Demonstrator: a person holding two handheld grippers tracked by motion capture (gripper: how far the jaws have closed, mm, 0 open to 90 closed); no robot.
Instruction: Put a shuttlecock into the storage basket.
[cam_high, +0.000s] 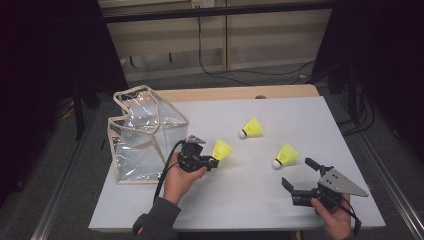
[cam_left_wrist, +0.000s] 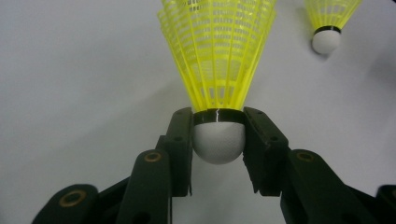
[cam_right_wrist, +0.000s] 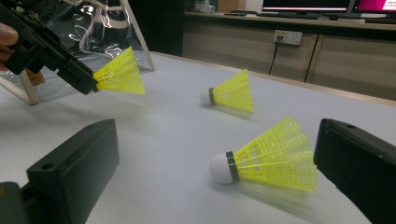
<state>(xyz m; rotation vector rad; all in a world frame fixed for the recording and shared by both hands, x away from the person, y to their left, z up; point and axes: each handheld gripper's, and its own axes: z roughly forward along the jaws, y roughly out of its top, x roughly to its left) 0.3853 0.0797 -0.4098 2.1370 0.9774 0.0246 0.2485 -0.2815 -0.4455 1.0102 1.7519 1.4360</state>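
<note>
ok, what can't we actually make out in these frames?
- Clear bag: inside unreadable in the high view, glare on the plastic.
- Held shuttlecock: skirt top cut by the left gripper view's upper edge.
- Small dark thing at the table's far edge: too small to identify.

light: room dark at the sides, surface (cam_high: 280, 200) lit bright from above | shadows: soft and faint | glare: white shine on the clear bag (cam_high: 142, 135) | blur: high view a bit grainy; right gripper view soft on the near fingers (cam_right_wrist: 70, 168) | focus: left gripper view sharp on the shuttle (cam_left_wrist: 218, 140)
</note>
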